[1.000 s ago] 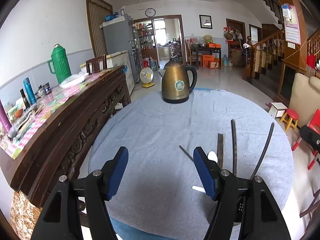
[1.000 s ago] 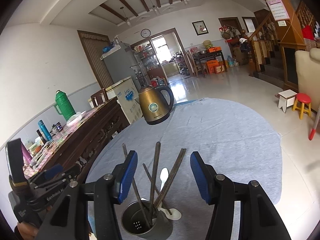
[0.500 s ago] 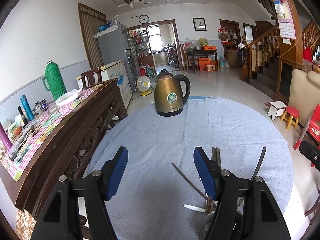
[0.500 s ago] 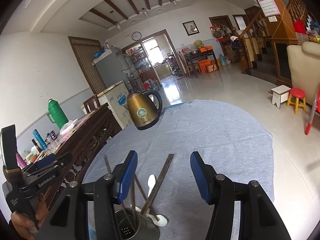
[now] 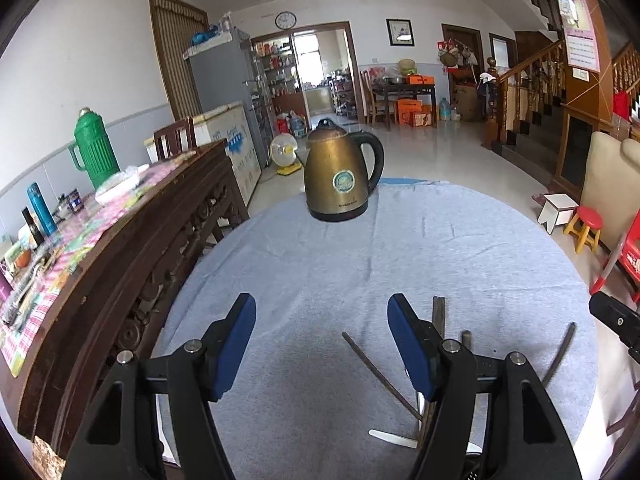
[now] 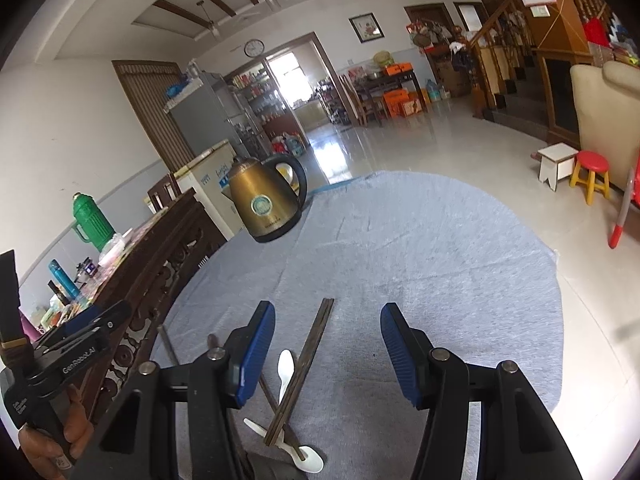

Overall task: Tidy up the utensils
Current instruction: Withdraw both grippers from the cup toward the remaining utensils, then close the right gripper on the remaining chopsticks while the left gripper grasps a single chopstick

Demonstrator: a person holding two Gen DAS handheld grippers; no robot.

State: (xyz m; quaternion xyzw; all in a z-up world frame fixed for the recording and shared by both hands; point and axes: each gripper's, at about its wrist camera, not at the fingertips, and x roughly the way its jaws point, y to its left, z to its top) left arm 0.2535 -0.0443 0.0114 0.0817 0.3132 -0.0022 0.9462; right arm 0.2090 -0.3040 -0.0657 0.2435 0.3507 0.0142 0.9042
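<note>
A matt, slightly fuzzy grey-blue cloth (image 5: 360,264) covers the round worktop, bearing a brushed bronze metal kettle (image 5: 340,176) with glossy black plastic handle, dark matt wooden chopsticks (image 6: 308,356), and smooth white plastic spoons (image 6: 285,368).

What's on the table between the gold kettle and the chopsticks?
Nothing: only bare grey cloth lies between the kettle and the chopsticks. The right wrist view shows this best.

Both black two-finger grippers point forward and tilt downward. The left gripper (image 5: 321,344) has its blue-padded fingers (image 5: 234,340) spread apart with nothing between. The right gripper (image 6: 327,350) is likewise parted, apparently empty. A hand (image 6: 48,444) grips the left gripper's handle.
</note>
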